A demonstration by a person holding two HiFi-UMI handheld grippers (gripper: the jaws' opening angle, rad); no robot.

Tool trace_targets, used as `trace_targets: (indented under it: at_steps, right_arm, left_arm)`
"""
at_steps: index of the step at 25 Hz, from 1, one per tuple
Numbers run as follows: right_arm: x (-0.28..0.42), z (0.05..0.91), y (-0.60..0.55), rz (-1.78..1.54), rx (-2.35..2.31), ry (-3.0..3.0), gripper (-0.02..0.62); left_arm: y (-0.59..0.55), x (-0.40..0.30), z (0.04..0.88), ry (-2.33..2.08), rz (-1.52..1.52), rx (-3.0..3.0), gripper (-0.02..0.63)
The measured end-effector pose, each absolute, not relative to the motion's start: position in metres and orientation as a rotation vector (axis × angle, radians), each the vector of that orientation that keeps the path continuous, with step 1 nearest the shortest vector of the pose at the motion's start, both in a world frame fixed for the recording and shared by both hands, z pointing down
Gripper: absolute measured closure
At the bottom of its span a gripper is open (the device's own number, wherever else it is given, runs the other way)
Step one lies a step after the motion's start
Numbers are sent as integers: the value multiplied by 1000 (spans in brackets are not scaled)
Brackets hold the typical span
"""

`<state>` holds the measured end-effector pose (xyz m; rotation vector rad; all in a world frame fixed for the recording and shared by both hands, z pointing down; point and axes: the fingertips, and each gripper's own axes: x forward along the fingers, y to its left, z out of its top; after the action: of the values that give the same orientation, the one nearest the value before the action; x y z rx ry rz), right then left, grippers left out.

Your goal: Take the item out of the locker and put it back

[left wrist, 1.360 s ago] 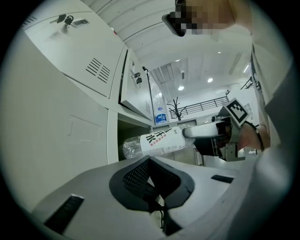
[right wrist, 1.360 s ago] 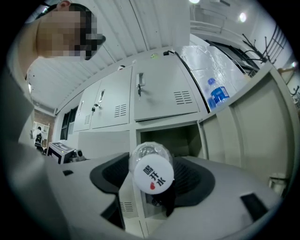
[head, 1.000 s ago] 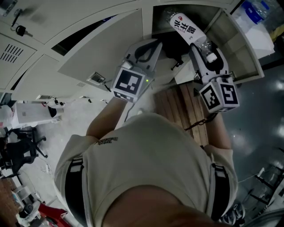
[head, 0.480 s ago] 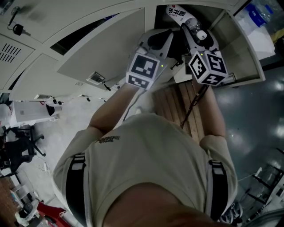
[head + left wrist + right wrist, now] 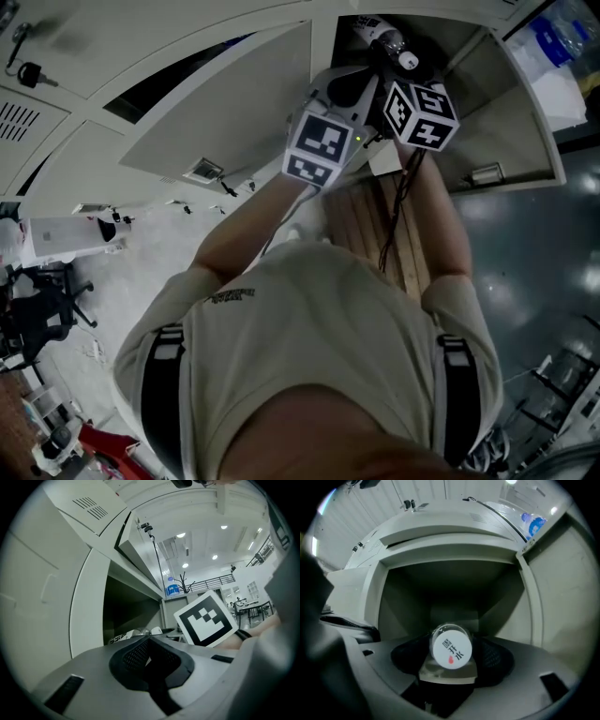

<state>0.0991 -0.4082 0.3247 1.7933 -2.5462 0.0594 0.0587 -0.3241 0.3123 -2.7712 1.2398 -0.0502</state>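
1. The put-back half of the task looks to be in hand. The right gripper (image 5: 450,644) is closed on a clear water bottle (image 5: 451,649). Its jaws stand fairly wide because the pads clamp the bottle's body from either side. The bottle lies level along the jaws, its white printed end facing back at the person.

2. The bottle's far end is already inside the mouth of the open locker compartment (image 5: 440,588). The compartment's door (image 5: 525,122) is swung out to the right. From where I stand I cannot tell whether the bottle touches the compartment floor yet.

3. The left gripper (image 5: 149,641) hangs just beside the right one, in front of the same opening. Its jaws are together and it carries nothing.

4. The next move, I'd judge, is to carry the bottle deeper in and bring it down onto the compartment floor. Only then should the right jaws part and back straight out. Held on its side like this, the bottle may roll once freed, so it wants a gentle release well inside the edge.

5. Compared with a second ago, both grippers have moved up towards the locker, the right one much more. Its marker cube was low and off to the right and now sits close against the left gripper's cube.

6. The bottle's label was then plainly in view outside the opening. Now most of the bottle is swallowed by the dark of the compartment. The grip itself has not changed.
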Motion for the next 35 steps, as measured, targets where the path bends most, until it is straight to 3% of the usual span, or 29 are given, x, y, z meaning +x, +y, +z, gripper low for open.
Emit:
trace_targets:
  at_steps: [16, 21, 35]
  right_arm:
    - [95, 377, -429, 197, 1708, -2479, 302]
    - [97, 375, -427, 200, 1707, -2488, 272]
    - [105, 324, -396, 150, 1751, -2597, 280]
  left_arm:
    - [-327, 60, 332, 1261, -100, -2803, 594]
    - [-326, 57, 334, 1260, -108, -2804, 594]
    - [-321, 48, 317, 1277, -71, -2775, 594]
